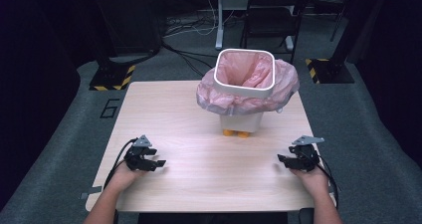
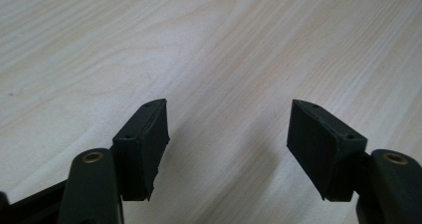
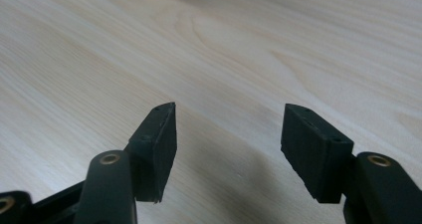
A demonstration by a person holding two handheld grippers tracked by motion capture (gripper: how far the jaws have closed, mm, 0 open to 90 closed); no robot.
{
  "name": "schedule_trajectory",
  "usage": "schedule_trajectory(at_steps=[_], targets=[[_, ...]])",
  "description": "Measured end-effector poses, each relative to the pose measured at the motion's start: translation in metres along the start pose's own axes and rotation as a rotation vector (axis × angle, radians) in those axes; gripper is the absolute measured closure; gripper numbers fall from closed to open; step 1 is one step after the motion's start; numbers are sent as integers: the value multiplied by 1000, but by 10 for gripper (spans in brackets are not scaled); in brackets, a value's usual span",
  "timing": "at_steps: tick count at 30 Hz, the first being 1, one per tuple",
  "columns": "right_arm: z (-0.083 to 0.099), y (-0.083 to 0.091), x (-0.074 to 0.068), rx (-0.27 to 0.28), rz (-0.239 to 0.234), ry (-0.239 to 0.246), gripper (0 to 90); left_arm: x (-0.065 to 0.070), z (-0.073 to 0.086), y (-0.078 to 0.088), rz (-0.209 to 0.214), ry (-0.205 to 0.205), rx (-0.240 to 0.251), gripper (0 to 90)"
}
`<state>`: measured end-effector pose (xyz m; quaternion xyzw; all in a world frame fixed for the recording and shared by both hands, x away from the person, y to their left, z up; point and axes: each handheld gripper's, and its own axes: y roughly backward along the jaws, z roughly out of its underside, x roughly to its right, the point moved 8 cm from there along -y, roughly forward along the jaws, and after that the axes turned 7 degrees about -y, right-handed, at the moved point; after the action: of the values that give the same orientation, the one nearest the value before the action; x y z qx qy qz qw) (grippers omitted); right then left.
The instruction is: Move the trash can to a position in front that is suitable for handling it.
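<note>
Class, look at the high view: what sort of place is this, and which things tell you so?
Probably a lab or recording studio: a lone wooden table on grey carpet, hazard-striped stand bases, loose floor cables, and a folding chair.

— Two black handheld grippers: left gripper (image 1: 160, 163), right gripper (image 1: 281, 159). Grey three-cornered plate on top of each, black cable trailing back.

— Up close, flat matte-black pads (image 2: 149, 147), small screw holes along the edges, brass-coloured pivot pins (image 3: 109, 159).

— Bare forearms; no sleeves, seemingly, though dim down there.
</note>
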<state>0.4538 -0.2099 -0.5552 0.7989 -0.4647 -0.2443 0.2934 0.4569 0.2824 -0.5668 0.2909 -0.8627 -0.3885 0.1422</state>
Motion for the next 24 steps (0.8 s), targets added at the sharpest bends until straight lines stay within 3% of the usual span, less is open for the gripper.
schedule_trajectory(at_steps=[3,6,10,15,20,24], targets=[[-2,6,-2,18,11,6,369,0,-2,2,10,11,14,269],[-4,11,-4,51,-12,-30,364,0,-12,8,12,28,79,224],[-7,15,-3,71,-14,-49,362,-3,-23,11,-8,28,112,194],[-13,22,-5,78,-12,-56,381,-3,-38,12,-16,-22,116,262],[-27,32,-19,113,4,22,384,-1,-59,17,-15,-48,153,286],[-39,38,-25,137,20,60,380,0,-80,22,-7,-45,188,281]])
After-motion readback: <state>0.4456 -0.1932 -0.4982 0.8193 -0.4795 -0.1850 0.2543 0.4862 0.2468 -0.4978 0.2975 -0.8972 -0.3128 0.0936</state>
